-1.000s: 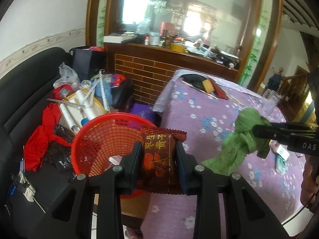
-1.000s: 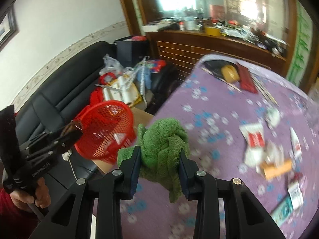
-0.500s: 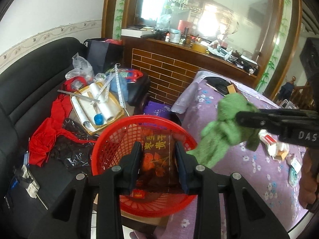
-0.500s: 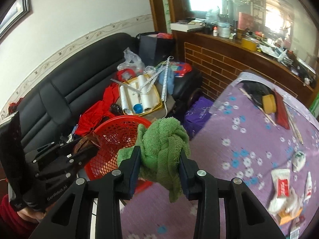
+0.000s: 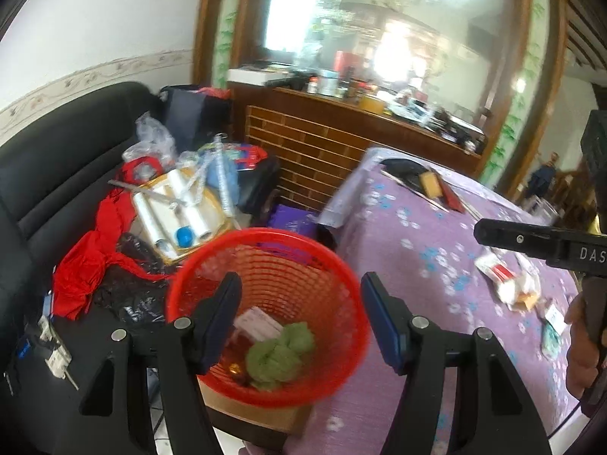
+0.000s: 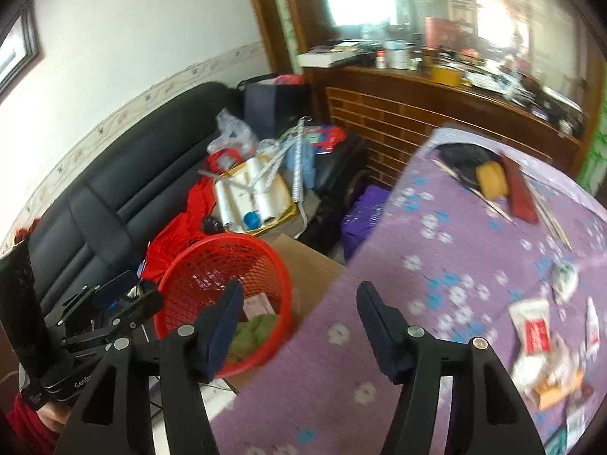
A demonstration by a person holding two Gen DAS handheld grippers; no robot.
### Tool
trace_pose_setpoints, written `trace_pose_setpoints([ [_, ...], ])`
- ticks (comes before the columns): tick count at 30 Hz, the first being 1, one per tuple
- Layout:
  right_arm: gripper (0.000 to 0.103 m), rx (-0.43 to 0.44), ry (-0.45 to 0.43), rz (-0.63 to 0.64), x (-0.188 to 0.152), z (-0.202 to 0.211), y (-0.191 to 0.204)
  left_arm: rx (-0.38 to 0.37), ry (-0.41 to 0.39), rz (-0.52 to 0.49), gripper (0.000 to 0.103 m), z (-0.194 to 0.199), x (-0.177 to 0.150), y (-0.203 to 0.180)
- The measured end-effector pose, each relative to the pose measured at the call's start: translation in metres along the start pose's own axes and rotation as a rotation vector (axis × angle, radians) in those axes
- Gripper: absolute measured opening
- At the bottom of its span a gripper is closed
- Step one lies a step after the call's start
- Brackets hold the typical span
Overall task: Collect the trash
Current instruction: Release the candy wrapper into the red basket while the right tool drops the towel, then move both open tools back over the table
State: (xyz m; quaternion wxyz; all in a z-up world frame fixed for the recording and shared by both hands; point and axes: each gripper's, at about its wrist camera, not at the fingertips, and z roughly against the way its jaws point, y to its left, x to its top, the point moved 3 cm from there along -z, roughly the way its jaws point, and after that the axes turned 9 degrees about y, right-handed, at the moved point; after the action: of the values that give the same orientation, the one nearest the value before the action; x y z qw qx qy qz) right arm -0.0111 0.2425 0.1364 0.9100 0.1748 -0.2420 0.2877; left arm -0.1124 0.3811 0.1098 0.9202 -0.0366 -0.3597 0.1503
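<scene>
On the side of the right gripper (image 5: 538,244), seen from the left wrist, white letters read "DAS" before the edge of the view cuts them off; on the body of the left gripper (image 6: 114,303), seen from the right wrist, "Gen" can be made out and the rest is too blurred to read. The left gripper (image 5: 299,318) hangs over the red mesh basket (image 5: 334,265) with its jaws wide and nothing between them; they have just been opening. In the basket lie the green cloth (image 5: 279,354), a pale packet (image 5: 258,322) with print too blurred to read, and something dark under them that cannot be told. The right gripper (image 6: 297,322) stands over the near edge of the table (image 6: 398,341), just beside the basket (image 6: 197,261), jaws wide and empty, also just opened. The basket sits on a brown cardboard box (image 6: 307,265) that meets the table edge. On the purple flowered tablecloth more litter lies at the right: a white wrapper with a red label (image 6: 533,326), its writing unreadable, and other small wrappers. The middle of the cloth is bare. Left of the basket the black sofa (image 6: 125,193) is crowded with red fabric (image 5: 87,261) and a yellow tray of white rolls (image 6: 250,197).
</scene>
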Motion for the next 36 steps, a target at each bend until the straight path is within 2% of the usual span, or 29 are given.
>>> trace_pose_setpoints([
  [9,0.067,-0.076,0.031,-0.272,-0.094,0.045,-0.111,-0.156,0.081,-0.174,0.064,-0.013,-0.026,-0.11],
  [17,0.067,-0.207,0.043,-0.563,-0.192,0.102,-0.231,-0.313,0.167,-0.343,0.065,-0.023,-0.052,-0.22],
  [21,0.067,-0.262,0.027,-0.664,-0.232,0.135,-0.275,-0.371,0.197,-0.423,0.066,-0.025,-0.066,-0.277],
  [26,0.067,-0.31,0.011,-0.731,-0.269,0.171,-0.315,-0.419,0.241,-0.49,0.07,-0.033,-0.084,-0.334],
  [31,0.067,-0.331,0.004,-0.741,-0.289,0.195,-0.341,-0.449,0.293,-0.544,0.073,-0.049,-0.102,-0.392],
  [36,0.067,-0.343,-0.006,-0.751,-0.298,0.21,-0.362,-0.415,0.313,-0.632,0.073,-0.073,-0.118,-0.443],
])
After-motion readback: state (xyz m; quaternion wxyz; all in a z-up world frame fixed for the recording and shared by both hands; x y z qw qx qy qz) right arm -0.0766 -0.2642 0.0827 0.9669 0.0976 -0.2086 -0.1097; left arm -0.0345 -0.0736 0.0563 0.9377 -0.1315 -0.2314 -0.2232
